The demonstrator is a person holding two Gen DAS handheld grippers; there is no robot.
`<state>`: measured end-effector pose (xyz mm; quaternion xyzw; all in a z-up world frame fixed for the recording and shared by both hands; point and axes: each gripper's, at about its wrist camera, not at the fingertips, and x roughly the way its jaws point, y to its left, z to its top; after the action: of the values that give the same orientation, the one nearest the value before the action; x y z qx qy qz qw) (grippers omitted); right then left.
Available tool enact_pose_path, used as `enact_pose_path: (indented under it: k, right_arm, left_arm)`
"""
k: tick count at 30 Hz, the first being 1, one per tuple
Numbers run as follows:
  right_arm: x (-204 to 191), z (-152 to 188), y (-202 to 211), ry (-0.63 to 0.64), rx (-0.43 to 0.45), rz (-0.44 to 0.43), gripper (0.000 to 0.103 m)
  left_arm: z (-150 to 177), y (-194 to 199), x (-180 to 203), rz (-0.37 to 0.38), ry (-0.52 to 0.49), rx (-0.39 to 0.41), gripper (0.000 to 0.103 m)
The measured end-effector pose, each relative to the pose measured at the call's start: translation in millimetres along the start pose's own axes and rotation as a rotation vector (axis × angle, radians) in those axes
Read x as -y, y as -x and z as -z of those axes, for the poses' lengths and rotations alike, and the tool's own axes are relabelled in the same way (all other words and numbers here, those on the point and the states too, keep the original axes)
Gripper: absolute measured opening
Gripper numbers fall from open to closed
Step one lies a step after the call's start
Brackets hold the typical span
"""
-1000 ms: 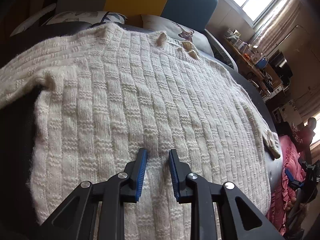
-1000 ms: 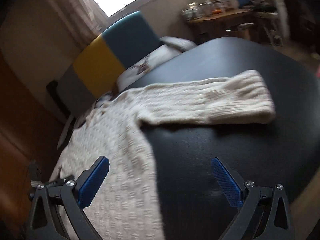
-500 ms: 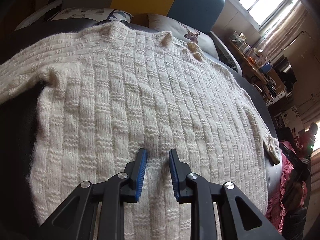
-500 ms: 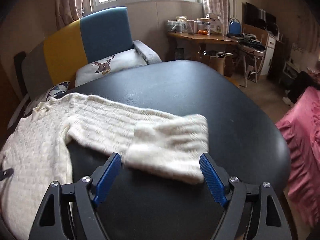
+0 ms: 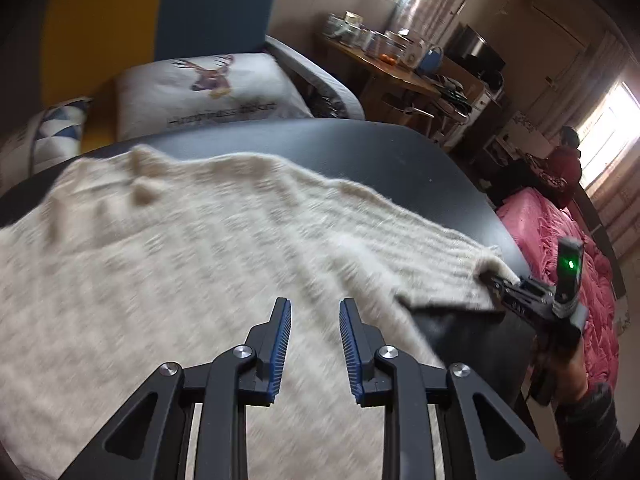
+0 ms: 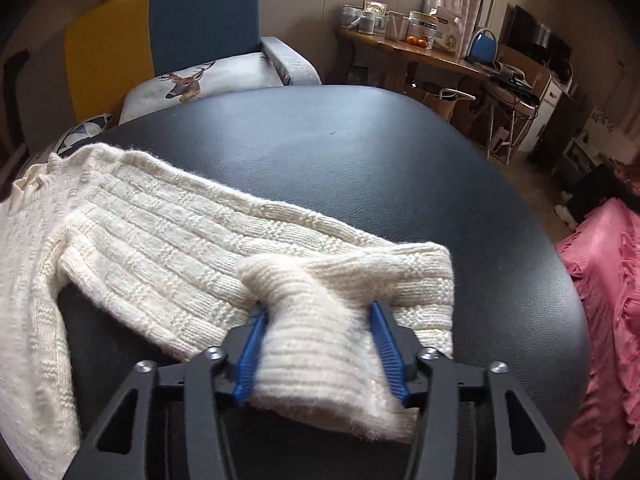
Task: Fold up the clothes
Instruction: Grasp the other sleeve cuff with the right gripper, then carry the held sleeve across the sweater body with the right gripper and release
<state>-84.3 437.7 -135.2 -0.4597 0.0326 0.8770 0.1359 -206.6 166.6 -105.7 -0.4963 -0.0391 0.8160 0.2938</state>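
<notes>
Lying flat on the black table (image 6: 360, 152), the cream basket-knit sweater (image 6: 132, 240) had its ribbed cuff (image 6: 316, 344) bunched in the right gripper (image 6: 320, 344); the left gripper (image 5: 313, 326) hovered parted, empty.

Deer cushion (image 6: 188, 82), pink bedding (image 6: 604, 280), cluttered desk (image 6: 420, 50) (oranges, perhaps)

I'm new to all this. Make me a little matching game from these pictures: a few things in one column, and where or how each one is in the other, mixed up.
Things:
1. cream knitted sweater sleeve cuff
2. white deer-print cushion
3. pink ruffled bedspread
4. left tool

Places or states:
A. on the yellow and blue armchair
B. open, above the sweater body
C. pinched in the right tool
D. beside the black table, on the right

Pairs: 1-C, 2-A, 3-D, 4-B
</notes>
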Motion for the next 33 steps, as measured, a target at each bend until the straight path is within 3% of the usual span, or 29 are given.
enact_pose_path:
  k: [2,5,7,12,19,21,22,24,29,33]
  right_arm:
    - [6,1,2,-0.006,0.005,0.003,0.02]
    - [23,-5,11,-0.038,0.019,-0.003,0.017]
    - [40,-12,24,-0.073,0.053,-0.002,0.017]
    - [105,-21,46,-0.244,0.099,-0.009,0.017]
    - [167,21,15,-0.483,0.015,-0.092,0.018]
    - [176,35,17,-0.559,0.047,-0.141,0.021]
    - [182,40,21,-0.597,0.066,-0.154,0.027]
    - [194,47,38,-0.645,0.115,-0.15,0.032]
    - [192,44,80,-0.579,0.184,-0.127,0.033]
    - [146,32,75,-0.361,0.111,-0.128,0.033]
  left_arm:
    - [-20,-20,9,0.026,0.001,-0.015,0.025]
    - [-37,-53,32,0.031,-0.075,-0.072,0.025]
    - [-42,-74,45,0.007,-0.134,-0.12,0.025]
    - [-35,-111,43,-0.037,-0.149,-0.198,0.025]
    - [-31,-110,38,-0.024,-0.114,-0.212,0.025]
    - [-30,-110,40,-0.038,-0.122,-0.216,0.025]
    - [-29,-110,41,-0.043,-0.125,-0.216,0.025]
    - [-28,-112,45,-0.051,-0.133,-0.215,0.025]
    - [-35,-99,48,-0.056,-0.136,-0.18,0.025]
    - [-40,-91,55,-0.053,-0.167,-0.152,0.025]
